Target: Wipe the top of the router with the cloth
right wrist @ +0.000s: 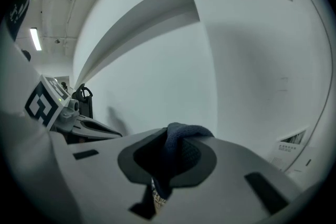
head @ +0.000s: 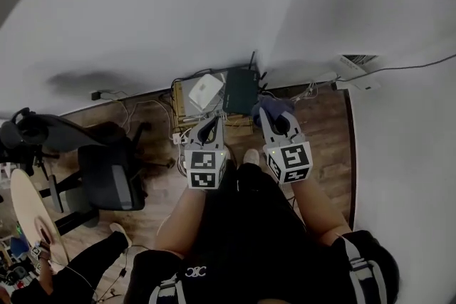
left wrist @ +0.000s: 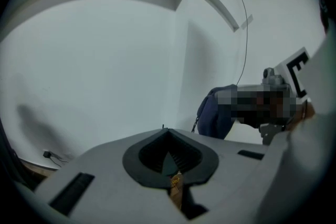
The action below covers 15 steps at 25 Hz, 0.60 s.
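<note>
white wall meets a wood-plank floor (head: 324,124) in the head view, the only view that shows the router (head: 241,90): a dark box with antennas, on a low wooden stand (head: 177,102) against the wall, with a white box (head: 205,90) just beside it on the left. the right gripper (head: 266,112) hangs near the router's right front corner, a dark blue cloth (head: 279,107) bunched at its tip; whether cloth touches router cannot be told. the left gripper (head: 211,120) is just in front of the white box. an office chair (head: 107,171) stands well to the left. the right gripper view alone shows the jaws clamped on the cloth, a fold bulging above them, against bare wall. the left gripper view shows its own jaws pressed together with nothing between, and the cloth-bearing gripper off to its right
</note>
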{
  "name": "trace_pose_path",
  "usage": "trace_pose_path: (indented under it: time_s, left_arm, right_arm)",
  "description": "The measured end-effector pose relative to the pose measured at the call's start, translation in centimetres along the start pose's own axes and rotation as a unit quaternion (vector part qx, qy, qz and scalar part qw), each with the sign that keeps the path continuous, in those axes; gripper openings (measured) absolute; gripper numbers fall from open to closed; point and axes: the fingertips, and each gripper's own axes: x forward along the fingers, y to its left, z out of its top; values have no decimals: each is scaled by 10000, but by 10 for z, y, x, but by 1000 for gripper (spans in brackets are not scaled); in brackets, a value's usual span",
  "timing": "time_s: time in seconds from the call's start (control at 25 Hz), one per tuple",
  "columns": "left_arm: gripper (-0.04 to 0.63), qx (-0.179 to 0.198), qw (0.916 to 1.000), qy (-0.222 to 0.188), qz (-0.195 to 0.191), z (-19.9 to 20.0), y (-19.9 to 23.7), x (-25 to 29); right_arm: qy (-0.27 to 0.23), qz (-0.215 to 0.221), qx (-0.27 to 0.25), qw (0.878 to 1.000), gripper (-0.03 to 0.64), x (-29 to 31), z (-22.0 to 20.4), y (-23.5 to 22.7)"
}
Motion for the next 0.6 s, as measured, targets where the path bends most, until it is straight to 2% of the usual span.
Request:
trace_pose_path:
  time_s: [0.12,0.2,0.4,0.6]
  left_arm:
    - [-3,-189,9997,121,-42,-23,4,9]
    - [-3,-333,9992,224,-59,-40,8,15]
    - [-3,-700,9965,460,-62,-82,20,34]
    - [-3,-889,9941,618,-41,-125,50,65]
  right_arm:
    - [199,67,148,9997,14,11,-16,4]
    - [467,277,295,9981,14,21,-30,12]
    - [1076,843,1042,9851,14,49,-74,32]
    - [1316,1165,1161,9776,14,90,-110,48]
